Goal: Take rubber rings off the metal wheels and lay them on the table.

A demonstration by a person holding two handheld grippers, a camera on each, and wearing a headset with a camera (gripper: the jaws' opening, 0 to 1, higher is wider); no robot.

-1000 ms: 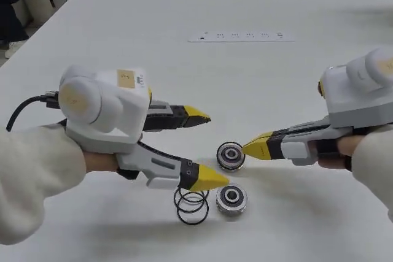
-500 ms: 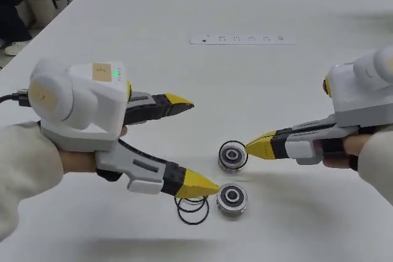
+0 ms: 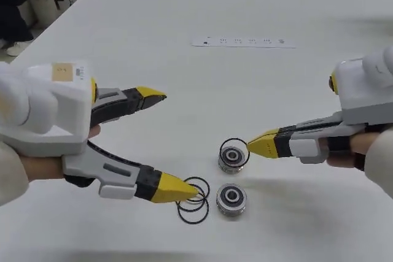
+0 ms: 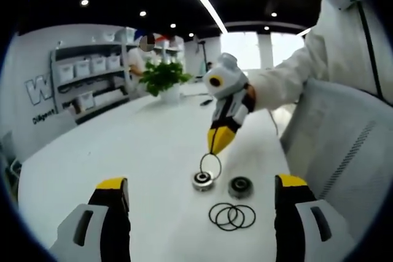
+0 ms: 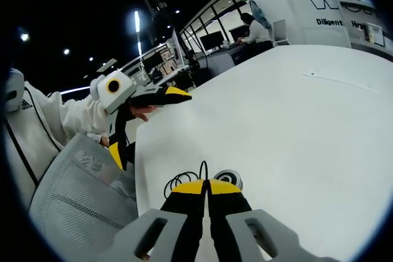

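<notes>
Rubber rings [image 3: 193, 200], three loose and overlapping, and both metal wheels sit on the white table [image 3: 258, 4]. Left gripper [image 3: 167, 143] comes in low from the left, hand roughly level. Its jaws are wide apart with nothing held, and its lower tip lies over that pile. Right gripper [image 3: 252, 145] reaches in from the right with jaws together, pinching a fourth ring [image 3: 233, 140] at the tips. That ring loops from the tips onto the far wheel [image 3: 231, 157] just ahead of them; can't tell if it's clear of the wheel. Near wheel [image 3: 231, 199] sits just beside the pile, past the left gripper's lower tip. Vs 1 s ago: left gripper has pulled back from the wheels and opened wider, and no ring loop was visible at the right tips. Left gripper view shows the fourth ring [image 4: 201, 165] as an upright loop hanging from the right tips down to the wheel [image 4: 202, 181]. Right gripper view sees it edge-on as a thin line [image 5: 202, 169].
</notes>
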